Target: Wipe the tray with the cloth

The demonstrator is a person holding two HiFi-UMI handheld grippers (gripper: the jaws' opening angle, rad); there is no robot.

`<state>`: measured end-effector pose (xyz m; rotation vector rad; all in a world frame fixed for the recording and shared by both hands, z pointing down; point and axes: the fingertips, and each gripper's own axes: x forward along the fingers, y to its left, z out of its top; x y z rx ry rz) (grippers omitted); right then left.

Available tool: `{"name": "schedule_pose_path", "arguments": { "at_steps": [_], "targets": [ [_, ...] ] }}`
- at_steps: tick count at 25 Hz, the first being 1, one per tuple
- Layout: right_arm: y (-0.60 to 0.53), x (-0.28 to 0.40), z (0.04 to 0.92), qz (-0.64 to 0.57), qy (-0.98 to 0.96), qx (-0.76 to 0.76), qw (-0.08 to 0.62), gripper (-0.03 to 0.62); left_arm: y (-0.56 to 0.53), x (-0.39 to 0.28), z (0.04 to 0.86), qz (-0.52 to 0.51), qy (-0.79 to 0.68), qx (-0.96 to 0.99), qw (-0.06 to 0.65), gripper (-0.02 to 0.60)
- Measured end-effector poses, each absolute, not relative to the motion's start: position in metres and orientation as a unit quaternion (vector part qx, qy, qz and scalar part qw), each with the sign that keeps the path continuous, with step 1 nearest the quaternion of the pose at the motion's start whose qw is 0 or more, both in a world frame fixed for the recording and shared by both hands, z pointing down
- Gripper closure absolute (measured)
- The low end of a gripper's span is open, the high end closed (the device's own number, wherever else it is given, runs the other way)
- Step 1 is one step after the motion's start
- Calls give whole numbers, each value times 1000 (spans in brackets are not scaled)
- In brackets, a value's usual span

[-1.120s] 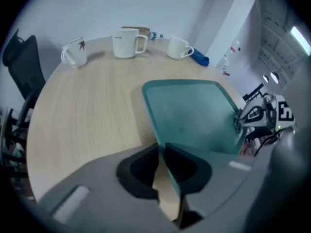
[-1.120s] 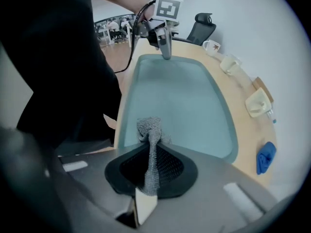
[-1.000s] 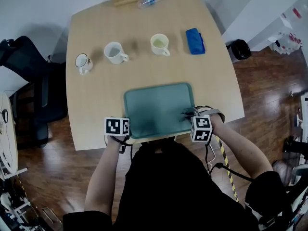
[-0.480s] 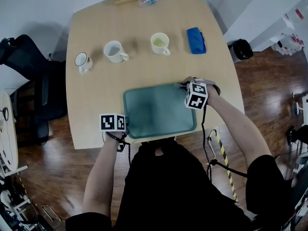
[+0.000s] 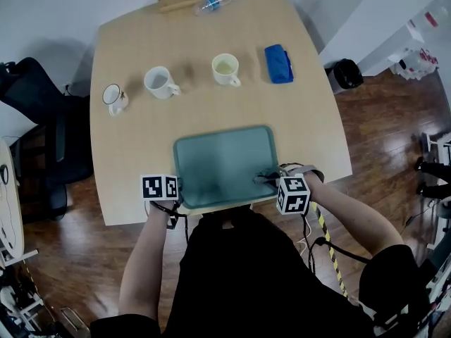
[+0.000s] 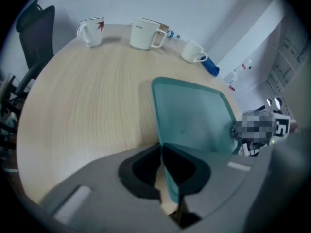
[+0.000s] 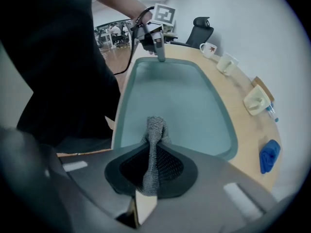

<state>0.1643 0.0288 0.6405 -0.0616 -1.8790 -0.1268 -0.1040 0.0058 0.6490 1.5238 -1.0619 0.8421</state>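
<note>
The teal tray [image 5: 220, 162] is lying in the lower centre of the head view, at the near edge of the table [image 5: 134, 146]. The grey mesh cloth [image 7: 155, 130] is hanging pinched in the right gripper [image 7: 153, 147], whose jaws are pressing tight together on it. The cloth's free end is sitting over the tray floor, just inside the lower right rim. The left gripper [image 6: 162, 154] is clamping the tray's rim at the lower left corner. Its jaws have just been closing and are standing almost together with the rim between them. Three mugs [image 5: 159, 82] are standing in a row above the tray, well apart from it, with a blue folded item [image 5: 279, 63] lying at their right. A bottle [image 5: 211, 2] is lying at the table's top edge
</note>
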Motion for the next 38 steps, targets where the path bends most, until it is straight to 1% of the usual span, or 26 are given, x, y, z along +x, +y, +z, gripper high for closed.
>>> {"name": "schedule_pose_path", "arguments": {
  "at_steps": [4, 8, 10, 16, 19, 22, 27, 32, 35, 38],
  "targets": [
    [60, 166, 641, -40, -807, -57, 586, 568, 8, -104, 650, 355, -444, 636, 521, 558],
    [54, 166, 638, -43, -806, -68, 586, 568, 8, -103, 648, 356, -445, 639, 517, 558],
    [26, 166, 638, -59, -805, -41, 589, 568, 7, -103, 649, 358, -444, 642, 512, 558],
    [-118, 151, 627, -81, -801, 93, 585, 568, 6, -110, 654, 353, -445, 645, 511, 558],
    [-143, 154, 632, -81, -791, 111, 597, 568, 10, -111, 653, 351, -446, 643, 514, 558],
    [-118, 162, 637, -68, -790, 92, 602, 568, 9, -107, 652, 350, -442, 645, 516, 557],
    [-23, 170, 642, -67, -798, 47, 597, 568, 9, -109, 653, 348, -440, 648, 515, 557],
    [59, 176, 640, -5, -816, 19, 578, 568, 12, -108, 650, 353, -440, 647, 513, 557],
    [73, 181, 636, 42, -827, 37, 559, 568, 10, -102, 649, 368, -432, 653, 502, 555],
    [67, 180, 629, 64, -834, 77, 542, 568, 8, -101, 650, 375, -429, 654, 498, 555]
  ]
}}
